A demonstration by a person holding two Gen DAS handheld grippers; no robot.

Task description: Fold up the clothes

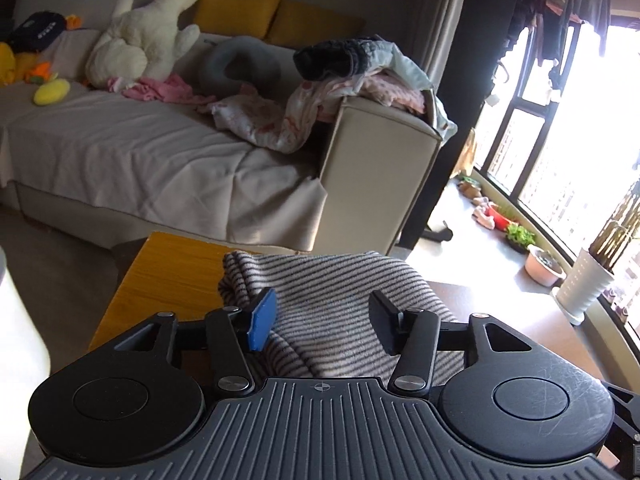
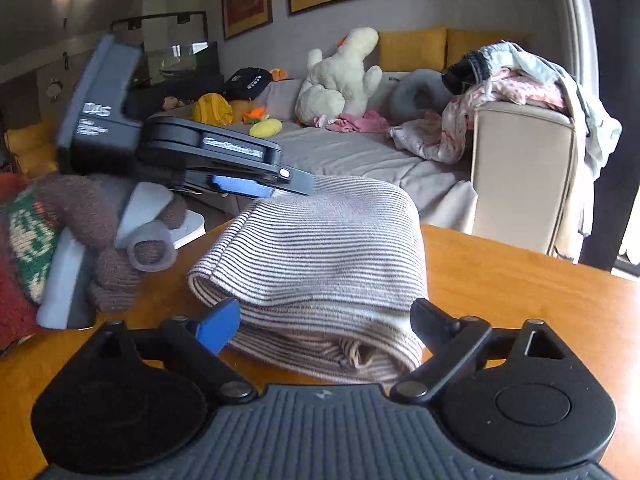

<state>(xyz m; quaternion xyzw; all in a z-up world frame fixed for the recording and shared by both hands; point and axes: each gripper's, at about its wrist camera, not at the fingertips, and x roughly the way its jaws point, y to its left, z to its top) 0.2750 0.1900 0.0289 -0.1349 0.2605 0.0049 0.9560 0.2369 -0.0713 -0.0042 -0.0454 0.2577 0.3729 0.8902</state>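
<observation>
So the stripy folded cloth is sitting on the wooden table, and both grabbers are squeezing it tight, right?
Not quite. The striped cloth does lie folded on the wooden table, but neither grabber squeezes it. The right gripper has its fingers spread wide on either side of the fold in the right wrist view, and the left gripper is open above the cloth in the left wrist view.

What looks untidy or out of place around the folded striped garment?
The striped garment lies folded on the wooden table, but an inner layer bunches out at its near edge. Behind it, unfolded clothes are heaped over the sofa arm, some trailing down. Both grippers' fingers stand open, clear of the cloth.
</observation>
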